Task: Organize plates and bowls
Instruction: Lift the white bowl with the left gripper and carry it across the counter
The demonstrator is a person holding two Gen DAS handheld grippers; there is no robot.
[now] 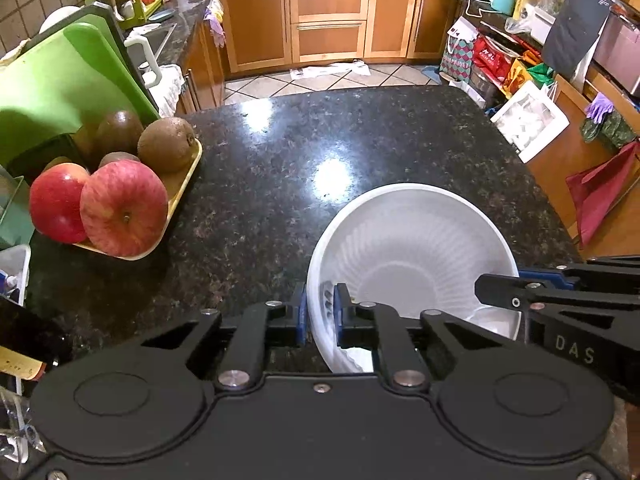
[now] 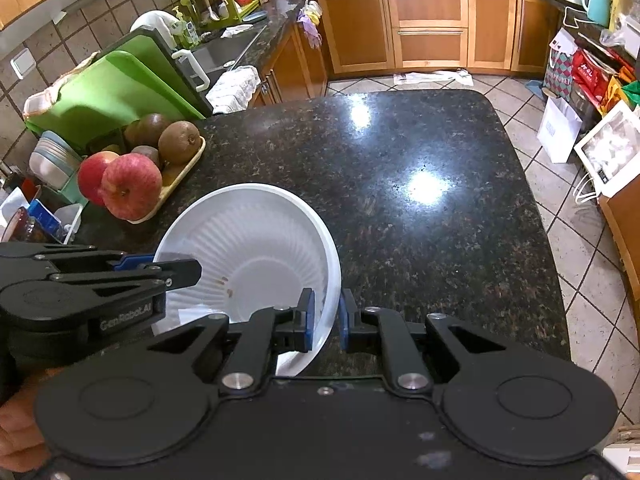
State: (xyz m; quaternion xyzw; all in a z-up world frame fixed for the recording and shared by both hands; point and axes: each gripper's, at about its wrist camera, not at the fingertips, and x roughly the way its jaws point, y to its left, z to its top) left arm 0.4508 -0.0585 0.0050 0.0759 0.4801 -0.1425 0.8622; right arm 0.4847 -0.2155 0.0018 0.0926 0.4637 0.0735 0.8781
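Both claws pinch one white ribbed bowl [image 1: 412, 256] by its rim: the left gripper [image 1: 322, 316] has its blue pads pressed on the wall at the bowl's 8 o'clock in the left wrist view, and the right gripper [image 2: 326, 320] clamps the opposite side, at 4 o'clock in the right wrist view. Seen from the left, the right gripper [image 1: 496, 292] reaches in from 3 o'clock.

Largest in the scene is the dark granite island counter [image 2: 400, 184], which fills the middle of both views. The bowl sits over its near part, tilted toward the cameras; whether its base touches the stone cannot be told. A second white surface shows inside its lower part, possibly another dish nested there, though that is unclear. A few small brown specks [image 2: 226, 284] mark the bowl's inside.

At 9 to 10 o'clock, well apart from the bowl, lie green cutting boards [image 2: 116, 92], then a yellow tray [image 2: 182, 176] carrying red apples [image 2: 132, 186] and brown kiwis [image 2: 179, 142].

By this evidence the task is early: one bowl is gripped, no plates are visible on the counter, and where the bowl should go is not shown.

Room to move is generous from 12 to 3 o'clock, where the granite lies bare out to its rounded far edge [image 2: 404, 94]. The fruit tray crowds the left, and the counter's right edge drops to tiled floor [image 2: 592, 248].
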